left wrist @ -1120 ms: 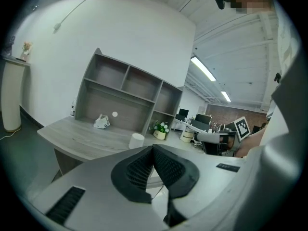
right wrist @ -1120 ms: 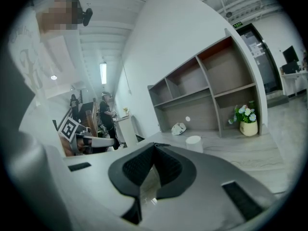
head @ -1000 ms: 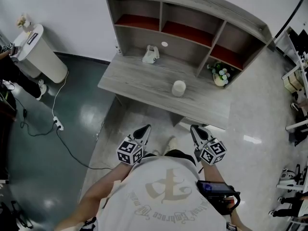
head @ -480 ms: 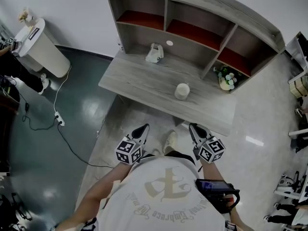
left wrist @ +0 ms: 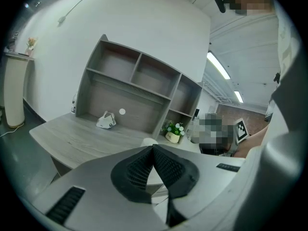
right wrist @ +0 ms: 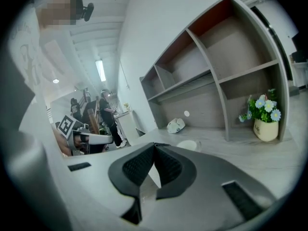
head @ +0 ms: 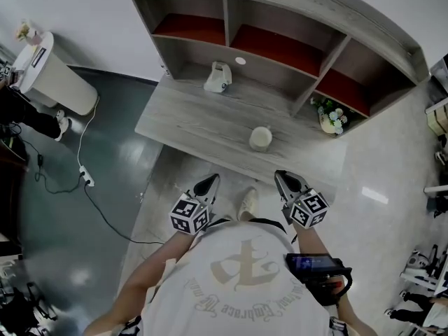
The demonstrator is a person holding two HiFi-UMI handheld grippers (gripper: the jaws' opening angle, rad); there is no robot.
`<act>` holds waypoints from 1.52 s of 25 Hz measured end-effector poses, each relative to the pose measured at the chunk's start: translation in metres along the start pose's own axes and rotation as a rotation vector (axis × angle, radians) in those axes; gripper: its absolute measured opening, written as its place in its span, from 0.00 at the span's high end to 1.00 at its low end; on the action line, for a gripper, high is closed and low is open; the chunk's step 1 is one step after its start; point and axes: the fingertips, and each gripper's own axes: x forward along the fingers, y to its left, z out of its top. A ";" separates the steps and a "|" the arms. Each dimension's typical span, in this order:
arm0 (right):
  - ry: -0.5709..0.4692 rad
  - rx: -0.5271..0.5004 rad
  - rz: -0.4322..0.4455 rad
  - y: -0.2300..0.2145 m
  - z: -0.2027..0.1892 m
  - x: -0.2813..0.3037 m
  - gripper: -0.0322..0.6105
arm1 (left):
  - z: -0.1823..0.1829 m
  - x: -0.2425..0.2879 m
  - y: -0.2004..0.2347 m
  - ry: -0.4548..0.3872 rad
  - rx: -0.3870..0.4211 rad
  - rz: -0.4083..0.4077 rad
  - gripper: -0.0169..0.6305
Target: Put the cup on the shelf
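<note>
The cream cup (head: 260,138) stands upright, right of middle on the table (head: 189,121), near the grey shelf (head: 225,19) behind.

White T-shirt (head: 241,285), beige emblem and lettering; left gripper (head: 209,181) and right gripper (head: 285,179) bear black-and-white cubes (head: 190,216) behind the jaws.

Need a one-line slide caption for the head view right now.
Left gripper and right gripper, both shut and empty, short of the desk, where the cup stands before the shelf.
</note>
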 end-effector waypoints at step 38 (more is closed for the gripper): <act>0.140 -0.039 -0.018 -0.091 -0.005 0.084 0.94 | 0.053 0.102 0.040 0.072 0.036 0.016 0.97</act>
